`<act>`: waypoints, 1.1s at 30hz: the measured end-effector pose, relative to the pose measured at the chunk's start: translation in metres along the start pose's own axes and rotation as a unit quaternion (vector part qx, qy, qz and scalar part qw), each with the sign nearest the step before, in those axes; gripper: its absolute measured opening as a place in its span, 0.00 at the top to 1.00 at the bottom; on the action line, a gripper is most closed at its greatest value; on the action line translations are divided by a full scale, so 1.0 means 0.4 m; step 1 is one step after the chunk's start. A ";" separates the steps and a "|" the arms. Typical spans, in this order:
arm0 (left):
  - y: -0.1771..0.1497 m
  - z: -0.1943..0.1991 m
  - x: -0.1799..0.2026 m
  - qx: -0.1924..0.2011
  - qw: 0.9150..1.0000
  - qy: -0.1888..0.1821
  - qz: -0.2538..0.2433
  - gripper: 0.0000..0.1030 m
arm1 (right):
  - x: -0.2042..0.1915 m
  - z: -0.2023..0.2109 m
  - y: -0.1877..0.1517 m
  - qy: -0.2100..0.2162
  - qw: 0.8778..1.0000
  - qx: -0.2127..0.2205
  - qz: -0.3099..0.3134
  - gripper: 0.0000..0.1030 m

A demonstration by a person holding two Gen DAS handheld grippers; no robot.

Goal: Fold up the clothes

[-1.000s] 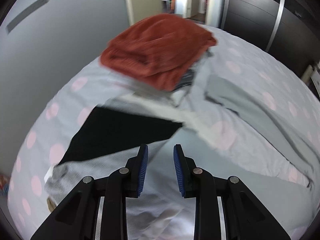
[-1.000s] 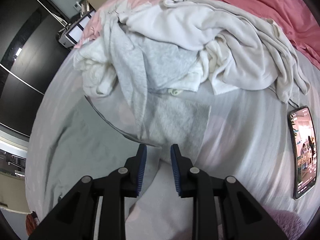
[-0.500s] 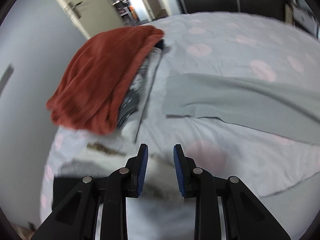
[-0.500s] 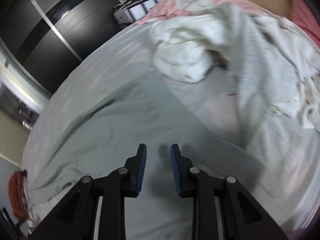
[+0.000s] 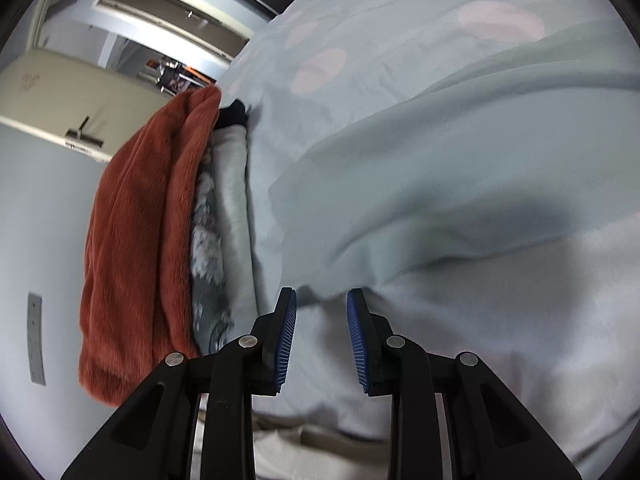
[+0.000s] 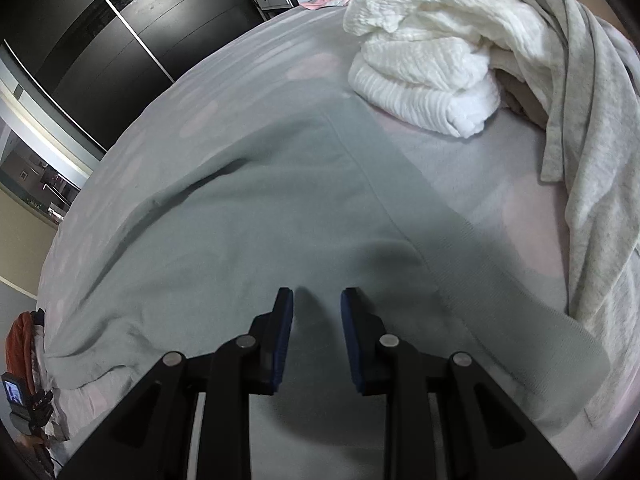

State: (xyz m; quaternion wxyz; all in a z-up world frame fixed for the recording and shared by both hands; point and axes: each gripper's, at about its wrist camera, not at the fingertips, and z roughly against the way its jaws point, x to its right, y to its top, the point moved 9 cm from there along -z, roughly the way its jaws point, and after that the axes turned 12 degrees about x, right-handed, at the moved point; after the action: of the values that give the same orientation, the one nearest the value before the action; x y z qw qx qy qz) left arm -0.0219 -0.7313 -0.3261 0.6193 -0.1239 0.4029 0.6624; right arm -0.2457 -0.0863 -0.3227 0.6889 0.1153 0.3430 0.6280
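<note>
The grey-green garment [image 6: 248,216] lies spread and creased across the spotted bedsheet [image 5: 360,40], filling the centre of the right wrist view. The folded stack [image 5: 160,220], rust-red on top, sits at 9 o'clock in the left view. Left gripper [image 5: 321,300], above the garment's edge, and right gripper [image 6: 316,298], over the garment, both stand parted, gripping nothing.

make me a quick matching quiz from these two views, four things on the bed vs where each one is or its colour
Things:
1. rust towel
2. white ribbed knit
3. pale green garment
4. left tongs

Descriptions:
A. spread flat across the bed
B. on top of the folded stack
C. open over a garment's edge
D. crumpled in the unfolded heap

Pairs: 1-B, 2-D, 3-A, 4-C
</note>
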 end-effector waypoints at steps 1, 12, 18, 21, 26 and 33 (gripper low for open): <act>0.006 -0.005 0.003 0.001 1.000 0.006 -0.001 0.79 | 0.000 0.003 -0.001 0.000 1.000 0.000 0.001 0.76; -0.021 0.044 -0.072 -0.005 1.000 0.004 0.026 0.98 | 0.011 0.002 -0.001 0.001 1.000 -0.002 -0.012 0.76; -0.087 0.006 -0.017 -0.046 0.999 0.004 0.001 0.98 | 0.011 0.003 -0.002 0.002 1.000 -0.005 -0.011 0.76; -0.095 -0.021 -0.004 -0.068 0.997 0.016 0.018 0.94 | 0.010 -0.001 0.001 0.004 1.000 -0.008 -0.010 0.76; -0.071 0.029 -0.009 -0.055 0.998 0.001 0.031 0.90 | -0.001 0.012 0.011 0.009 1.000 0.000 -0.002 0.76; -0.012 0.203 0.020 0.027 0.999 -0.031 0.028 0.81 | -0.141 0.044 -0.013 0.084 0.992 0.005 0.092 0.76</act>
State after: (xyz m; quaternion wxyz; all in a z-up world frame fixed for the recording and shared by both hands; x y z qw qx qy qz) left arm 0.0080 -0.6703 -0.2810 0.6156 -0.0758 0.4046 0.6720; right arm -0.2293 -0.1358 -0.2943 0.5968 0.0962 0.3905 0.6944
